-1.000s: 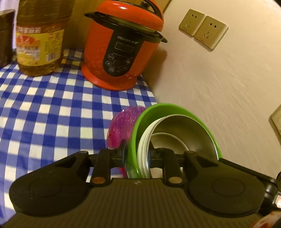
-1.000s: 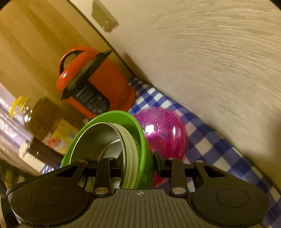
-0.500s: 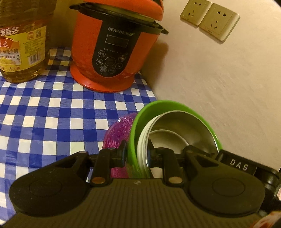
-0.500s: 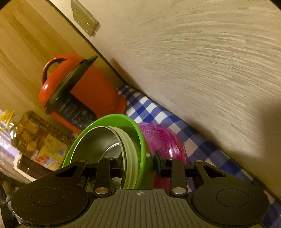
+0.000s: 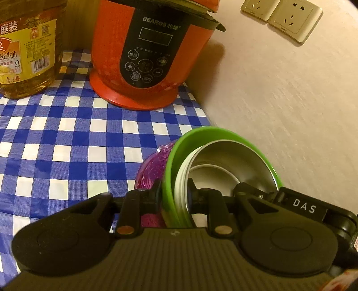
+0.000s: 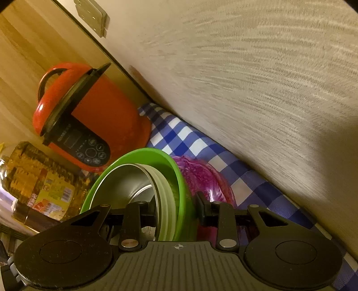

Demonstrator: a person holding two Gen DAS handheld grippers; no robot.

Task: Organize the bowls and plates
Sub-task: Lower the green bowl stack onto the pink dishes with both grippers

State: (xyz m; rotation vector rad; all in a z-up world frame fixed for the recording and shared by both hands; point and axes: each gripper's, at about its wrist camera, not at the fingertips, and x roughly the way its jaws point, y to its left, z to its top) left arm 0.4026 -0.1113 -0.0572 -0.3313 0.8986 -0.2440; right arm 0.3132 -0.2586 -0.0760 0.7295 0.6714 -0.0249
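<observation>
A stack of nested bowls is held between both grippers: a green bowl [image 5: 212, 132] outermost, a white-rimmed bowl [image 5: 181, 179] and a steel bowl [image 5: 230, 163] inside it. A magenta bowl [image 5: 154, 163] sits under or behind the green one. My left gripper [image 5: 174, 197] is shut on the stack's rim. My right gripper [image 6: 176, 212] is shut on the opposite rim; the green bowl [image 6: 143, 154], the steel bowl [image 6: 125, 185] and the magenta bowl [image 6: 201, 176] show there. The stack is tilted above the checked tablecloth [image 5: 67, 138], near the wall.
A red electric cooker [image 5: 152, 56] stands at the back by the wall [image 5: 290, 100], also in the right wrist view [image 6: 89, 116]. A large oil bottle [image 5: 26, 49] stands to its left. Two wall sockets [image 5: 282, 15] are above.
Both grippers and the bowl stack have moved toward the red cooker along the wall; the cooker and the bottle look larger and nearer. The grips are unchanged.
</observation>
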